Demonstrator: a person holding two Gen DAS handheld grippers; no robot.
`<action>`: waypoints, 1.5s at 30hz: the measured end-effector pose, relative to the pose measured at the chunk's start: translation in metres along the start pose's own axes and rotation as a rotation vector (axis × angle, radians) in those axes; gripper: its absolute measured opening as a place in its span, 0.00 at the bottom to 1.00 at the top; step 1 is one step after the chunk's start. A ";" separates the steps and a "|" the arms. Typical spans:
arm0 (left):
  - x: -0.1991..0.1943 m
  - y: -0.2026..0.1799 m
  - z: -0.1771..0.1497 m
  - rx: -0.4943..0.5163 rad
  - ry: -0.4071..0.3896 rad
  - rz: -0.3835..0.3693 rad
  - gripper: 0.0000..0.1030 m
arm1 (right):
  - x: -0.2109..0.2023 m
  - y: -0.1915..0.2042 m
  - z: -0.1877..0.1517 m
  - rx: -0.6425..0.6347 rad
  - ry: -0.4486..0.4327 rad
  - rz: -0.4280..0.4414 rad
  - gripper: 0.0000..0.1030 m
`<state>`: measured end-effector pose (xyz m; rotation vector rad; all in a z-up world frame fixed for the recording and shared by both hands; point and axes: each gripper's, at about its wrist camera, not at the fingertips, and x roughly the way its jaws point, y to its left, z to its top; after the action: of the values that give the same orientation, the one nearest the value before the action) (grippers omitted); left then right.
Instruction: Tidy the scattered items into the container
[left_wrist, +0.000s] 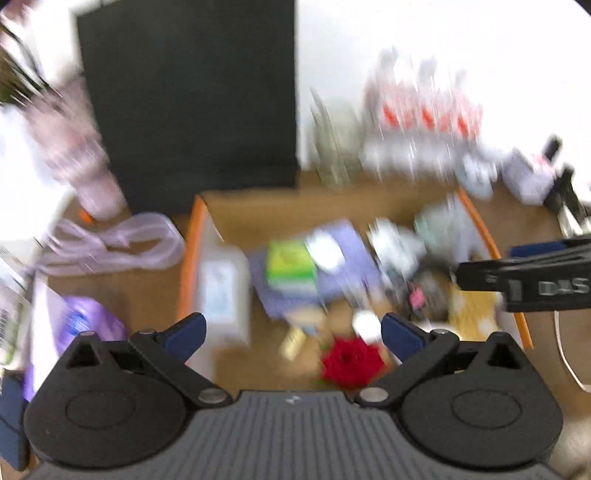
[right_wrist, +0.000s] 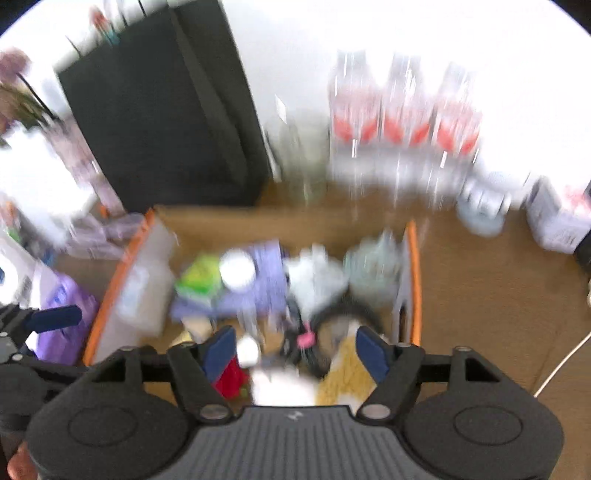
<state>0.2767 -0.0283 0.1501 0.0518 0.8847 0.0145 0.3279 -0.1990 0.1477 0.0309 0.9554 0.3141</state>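
Left wrist view, heavily blurred: orange-rimmed cardboard box (left_wrist: 190, 258) on the brown desk (left_wrist: 122, 291), already crowded with a white bottle (left_wrist: 223, 291), a green packet (left_wrist: 290, 264) lying on a purple packet (left_wrist: 351, 266), a red rose (left_wrist: 351, 360) near the front, a yellow cloth (left_wrist: 471, 310) at the right side. Left hand-held gripper (left_wrist: 293, 332) poised above the box, jaws spread wide, nothing between them. Right hand-held gripper (right_wrist: 295, 352) likewise released, empty, over the same box (right_wrist: 413, 273). Only in the left view: a coiled pale cable (left_wrist: 118, 243) on the desk just outside the box. Only in the right view: a white cord (right_wrist: 561, 365) trailing across the desk at the right, well apart from the box.
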 end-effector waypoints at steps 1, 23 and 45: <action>-0.009 0.001 -0.005 -0.004 -0.065 0.009 1.00 | -0.011 0.000 -0.007 -0.005 -0.076 -0.006 0.85; -0.077 -0.005 -0.158 -0.005 -0.396 -0.062 1.00 | -0.065 0.004 -0.177 -0.013 -0.468 -0.069 0.99; -0.178 -0.011 -0.391 -0.017 -0.472 -0.002 1.00 | -0.154 0.086 -0.448 -0.102 -0.470 -0.085 1.00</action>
<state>-0.1391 -0.0299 0.0399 0.0364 0.4131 0.0074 -0.1373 -0.2097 0.0248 -0.0288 0.4722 0.2606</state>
